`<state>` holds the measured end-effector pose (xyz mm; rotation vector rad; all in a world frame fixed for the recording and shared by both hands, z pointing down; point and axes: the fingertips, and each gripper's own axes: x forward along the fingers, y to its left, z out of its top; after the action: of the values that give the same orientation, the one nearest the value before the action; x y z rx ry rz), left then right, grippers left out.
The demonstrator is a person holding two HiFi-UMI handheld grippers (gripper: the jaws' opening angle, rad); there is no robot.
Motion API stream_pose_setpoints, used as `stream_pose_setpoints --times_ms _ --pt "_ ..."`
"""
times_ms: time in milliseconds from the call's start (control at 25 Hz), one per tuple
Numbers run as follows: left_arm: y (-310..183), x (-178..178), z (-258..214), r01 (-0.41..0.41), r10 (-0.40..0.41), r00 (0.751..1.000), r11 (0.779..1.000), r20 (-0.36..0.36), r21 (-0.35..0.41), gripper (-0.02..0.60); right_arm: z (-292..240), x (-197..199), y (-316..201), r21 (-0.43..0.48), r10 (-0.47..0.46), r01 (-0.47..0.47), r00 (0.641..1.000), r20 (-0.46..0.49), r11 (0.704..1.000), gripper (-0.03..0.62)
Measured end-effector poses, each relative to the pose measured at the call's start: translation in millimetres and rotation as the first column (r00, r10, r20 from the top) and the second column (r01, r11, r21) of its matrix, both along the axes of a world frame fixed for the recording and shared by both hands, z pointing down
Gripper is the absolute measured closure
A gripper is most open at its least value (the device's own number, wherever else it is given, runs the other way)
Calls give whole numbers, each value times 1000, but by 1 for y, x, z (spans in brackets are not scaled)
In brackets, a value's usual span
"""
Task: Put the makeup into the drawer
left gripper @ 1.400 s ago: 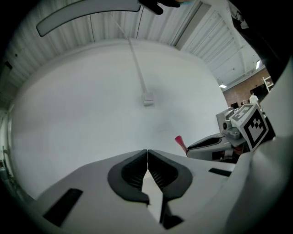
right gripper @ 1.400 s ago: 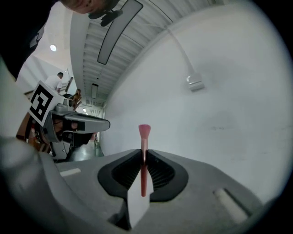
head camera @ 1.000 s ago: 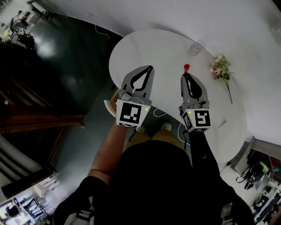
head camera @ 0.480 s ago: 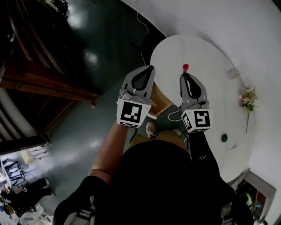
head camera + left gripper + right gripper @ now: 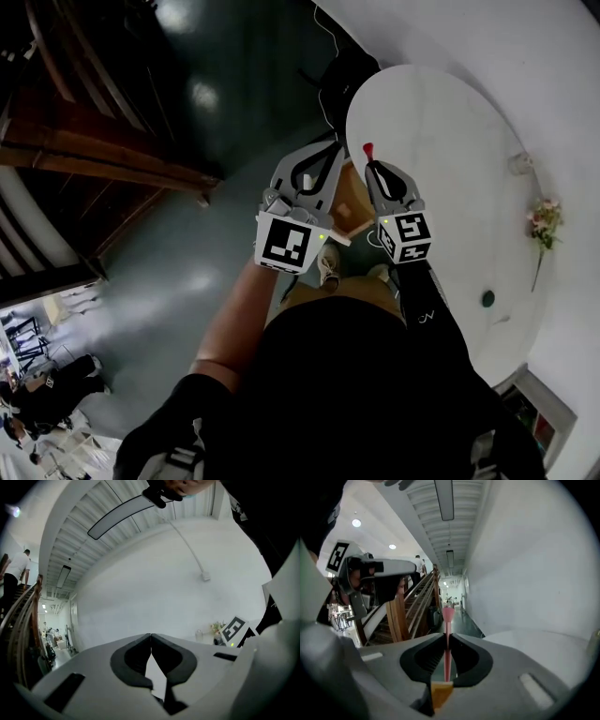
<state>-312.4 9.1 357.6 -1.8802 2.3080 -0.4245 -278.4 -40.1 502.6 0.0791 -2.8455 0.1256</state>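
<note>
The makeup is a thin pink-red stick with a flared tip (image 5: 448, 616). My right gripper (image 5: 447, 638) is shut on it, and the tip pokes out past the jaws. In the head view the red tip (image 5: 367, 148) sits just above the right gripper (image 5: 372, 167), over the left edge of the round white table (image 5: 441, 131). My left gripper (image 5: 327, 150) is close beside it on the left, over the dark floor. Its jaws (image 5: 151, 635) meet at the tips with nothing between them. No drawer shows clearly.
A light wooden piece (image 5: 352, 199) lies under the table's edge between the grippers. A black chair (image 5: 342, 75) stands behind the table. On the table are flowers (image 5: 544, 220), a small glass (image 5: 518, 161) and a dark round object (image 5: 487, 298). A wooden staircase (image 5: 405, 606) rises at left.
The view has swung left, away from the table's middle toward the dark floor. Both grippers have drawn closer together, the right one sinking toward the table's left edge with the stick still gripped.
</note>
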Motion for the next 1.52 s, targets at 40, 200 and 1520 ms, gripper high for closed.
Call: stream_pose_setpoints --times_ms 40,200,1520 --pt "2 -2 4 6 -6 1000 1000 -4 -5 572 15 -1 5 -6 -14 14 999 -48 1000 545" --pt "11 -10 13 29 -29 999 999 -24 -14 572 68 -1 23 -38 -64 57 972 -228 998 545" --pt "8 -21 23 113 -111 985 993 -135 12 572 116 18 26 -99 -95 60 912 -399 993 511"
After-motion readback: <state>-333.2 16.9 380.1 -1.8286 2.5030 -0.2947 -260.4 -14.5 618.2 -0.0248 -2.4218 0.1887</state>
